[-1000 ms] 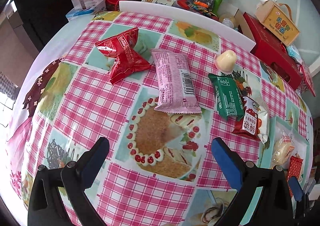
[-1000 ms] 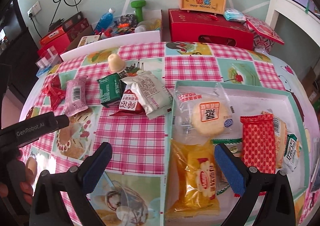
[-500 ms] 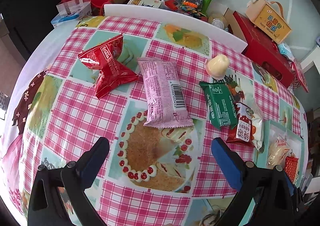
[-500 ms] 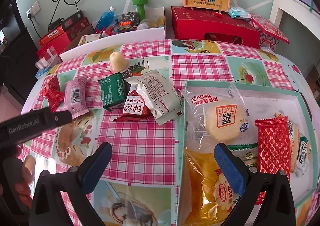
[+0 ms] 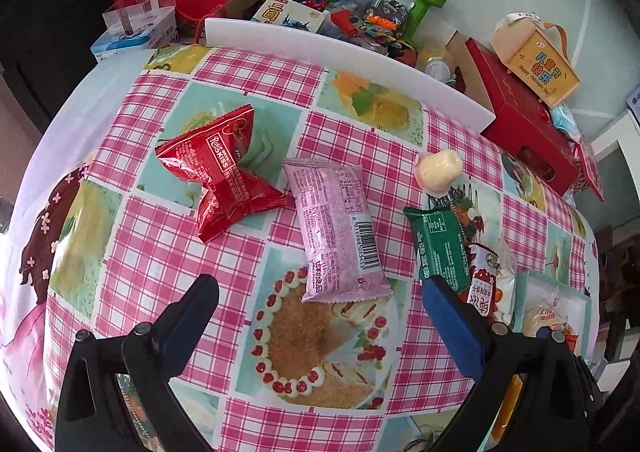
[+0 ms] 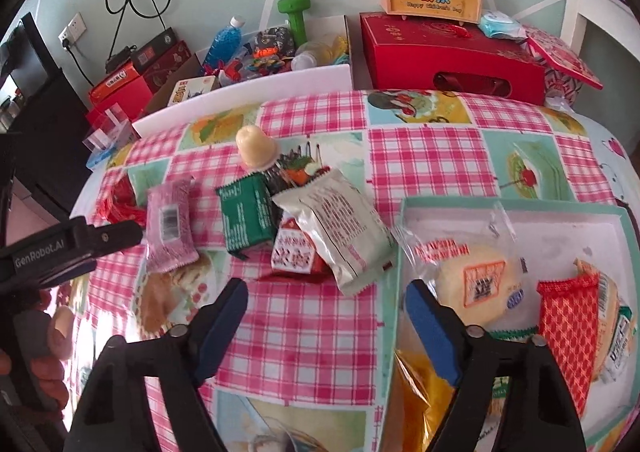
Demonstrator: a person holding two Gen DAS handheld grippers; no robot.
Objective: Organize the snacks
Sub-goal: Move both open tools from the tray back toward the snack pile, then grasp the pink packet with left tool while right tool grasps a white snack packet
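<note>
The left gripper (image 5: 320, 300) is wide open, empty, before the pink crinkly plastic snack packet (image 5: 338, 228): probably light, soft, slippery; take its middle.

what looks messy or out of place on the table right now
Three packets are heaped beside the tray: a white packet lies askew over a small red-and-white packet, against a green packet. In the tray, a clear bun wrapper hangs over the rim. Nothing looks spilled or torn.
</note>
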